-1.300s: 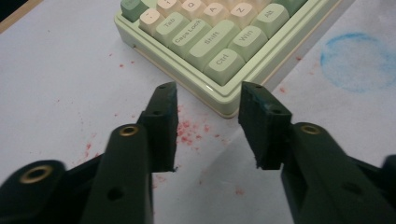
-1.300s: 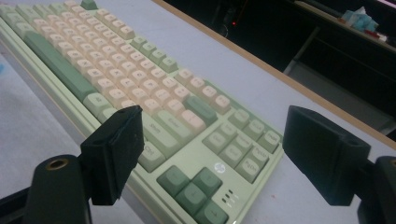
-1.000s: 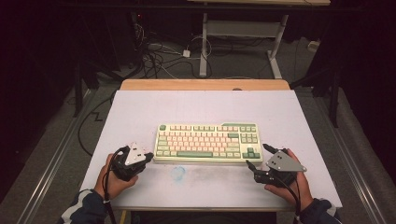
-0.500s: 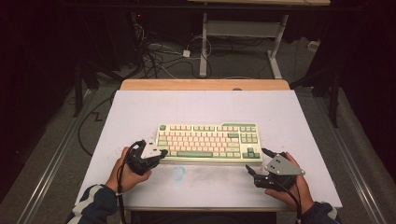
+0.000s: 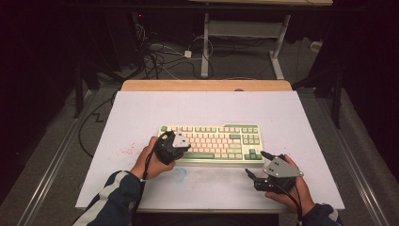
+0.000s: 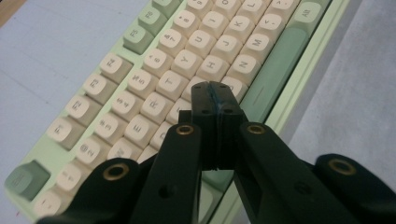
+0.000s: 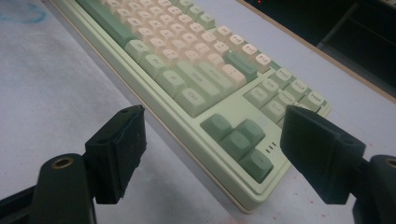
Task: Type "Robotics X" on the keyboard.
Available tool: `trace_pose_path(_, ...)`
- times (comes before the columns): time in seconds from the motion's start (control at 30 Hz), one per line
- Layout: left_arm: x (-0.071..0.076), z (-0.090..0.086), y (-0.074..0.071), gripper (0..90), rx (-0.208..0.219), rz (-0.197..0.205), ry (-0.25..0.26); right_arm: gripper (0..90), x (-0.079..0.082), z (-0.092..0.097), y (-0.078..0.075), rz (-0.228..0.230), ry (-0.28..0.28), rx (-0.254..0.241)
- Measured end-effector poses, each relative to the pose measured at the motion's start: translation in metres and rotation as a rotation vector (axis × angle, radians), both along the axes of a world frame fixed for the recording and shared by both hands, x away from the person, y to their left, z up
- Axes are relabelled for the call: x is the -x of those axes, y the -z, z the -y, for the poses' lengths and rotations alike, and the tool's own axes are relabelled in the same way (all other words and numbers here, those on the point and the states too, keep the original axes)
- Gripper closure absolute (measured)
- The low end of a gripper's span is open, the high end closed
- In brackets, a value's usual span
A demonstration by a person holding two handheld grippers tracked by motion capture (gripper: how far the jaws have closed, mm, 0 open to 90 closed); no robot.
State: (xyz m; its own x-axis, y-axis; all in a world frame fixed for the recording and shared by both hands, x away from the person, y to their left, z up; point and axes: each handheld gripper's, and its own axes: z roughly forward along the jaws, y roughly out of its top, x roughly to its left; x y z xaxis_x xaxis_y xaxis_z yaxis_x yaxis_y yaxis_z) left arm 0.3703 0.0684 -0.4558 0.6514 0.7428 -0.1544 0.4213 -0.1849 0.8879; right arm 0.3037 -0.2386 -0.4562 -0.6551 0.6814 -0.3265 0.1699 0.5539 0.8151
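Observation:
A pale green keyboard [image 5: 226, 140] with cream and green keys lies in the middle of the white table. My left gripper [image 5: 178, 142] hovers over its left half, jaws shut with nothing between them. In the left gripper view the closed tips [image 6: 215, 93] hang just above the cream letter keys [image 6: 187, 63] near the green space bar [image 6: 275, 70]; whether they touch a key I cannot tell. My right gripper [image 5: 254, 163] rests off the keyboard's near right corner, open and empty. Its view looks between the two pads [image 7: 126, 140] at the arrow keys [image 7: 236, 137].
A white sheet [image 5: 197, 108] covers the table, with a wooden strip [image 5: 207, 85] along the far edge. A blue smear [image 5: 181, 174] and red specks [image 5: 127, 150] mark the sheet near my left hand. Cables [image 5: 160, 52] and a desk frame [image 5: 244, 33] lie on the floor beyond.
My left hand has moved right, from beside the keyboard's left end to over its left keys. The right gripper has stayed where it was.

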Motion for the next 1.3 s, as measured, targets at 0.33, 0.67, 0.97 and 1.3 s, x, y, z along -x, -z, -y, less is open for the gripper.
trace_pose_path(0.33,-0.011,0.019,0.007,86.5,-0.02,-0.028,0.015,23.6,-0.001,0.0,0.001,-0.005,0.002,0.007)
trace_pose_path(0.67,-0.011,0.029,0.009,86.2,-0.025,-0.019,0.029,23.6,-0.001,0.0,0.001,-0.007,-0.001,0.012)
trace_pose_path(0.97,-0.009,0.03,0.014,86.8,-0.053,0.001,0.025,24.0,-0.001,0.0,0.001,-0.003,0.001,0.018)
trace_pose_path(1.3,-0.009,0.025,0.008,84.7,-0.037,0.033,0.008,24.0,-0.002,0.001,0.001,-0.004,0.006,0.012)
